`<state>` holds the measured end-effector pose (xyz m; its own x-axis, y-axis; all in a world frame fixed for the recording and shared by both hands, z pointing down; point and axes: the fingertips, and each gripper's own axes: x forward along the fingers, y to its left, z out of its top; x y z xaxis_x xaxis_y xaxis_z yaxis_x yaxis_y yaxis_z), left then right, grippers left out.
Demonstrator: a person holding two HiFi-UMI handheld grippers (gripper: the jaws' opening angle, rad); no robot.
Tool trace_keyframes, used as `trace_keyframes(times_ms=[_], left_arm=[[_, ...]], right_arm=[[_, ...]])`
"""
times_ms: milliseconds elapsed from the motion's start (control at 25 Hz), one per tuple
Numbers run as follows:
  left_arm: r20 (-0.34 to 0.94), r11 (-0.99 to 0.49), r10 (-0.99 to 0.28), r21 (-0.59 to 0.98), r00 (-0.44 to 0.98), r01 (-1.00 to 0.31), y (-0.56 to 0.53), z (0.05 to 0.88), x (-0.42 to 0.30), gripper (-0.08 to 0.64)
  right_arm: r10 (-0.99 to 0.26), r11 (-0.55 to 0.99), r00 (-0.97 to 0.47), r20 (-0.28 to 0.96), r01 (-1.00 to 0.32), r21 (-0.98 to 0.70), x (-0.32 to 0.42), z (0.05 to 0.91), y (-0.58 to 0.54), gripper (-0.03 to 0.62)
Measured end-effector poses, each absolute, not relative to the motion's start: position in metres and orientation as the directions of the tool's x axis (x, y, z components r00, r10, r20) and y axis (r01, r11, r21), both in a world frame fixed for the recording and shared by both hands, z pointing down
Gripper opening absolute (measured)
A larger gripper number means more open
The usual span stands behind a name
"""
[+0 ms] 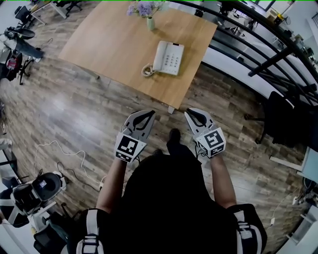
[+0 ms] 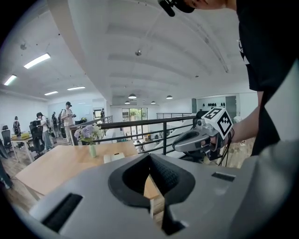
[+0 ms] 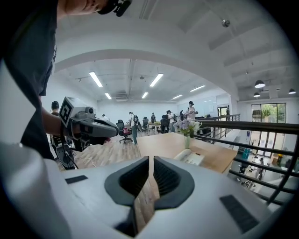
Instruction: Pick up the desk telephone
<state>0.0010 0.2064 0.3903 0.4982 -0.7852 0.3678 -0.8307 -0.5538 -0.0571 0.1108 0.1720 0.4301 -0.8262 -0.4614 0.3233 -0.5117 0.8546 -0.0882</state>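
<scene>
While the white desk telephone [image 1: 168, 57] sits toward the near corner of the tabletop [image 1: 114, 44], its handset along the left side and its coiled cord [image 1: 147, 71] trailing at the front, a person stands on the wood floor [image 1: 74, 104] well short of it. The left claw [image 1: 145, 115] and right claw [image 1: 195, 115] are both closed tight on nothing. A vase of purple flowers [image 1: 148, 15] stands behind the phone. Only the head view shows the cord; only the gripper views show people [image 3: 191, 111] at distant desks and ceiling lights [image 2: 36, 60].
</scene>
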Motion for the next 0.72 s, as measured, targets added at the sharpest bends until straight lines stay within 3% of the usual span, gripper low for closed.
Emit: trace_keyframes(times_ms=[720], left_arm=[[0.36,-0.491,-0.825,-0.076,0.435,-0.868,0.155,0.389,0.011,0.022]], right_arm=[[-0.369,0.907,-0.867,0.336,-0.415,-0.074,0.109,0.442,0.108,0.037]])
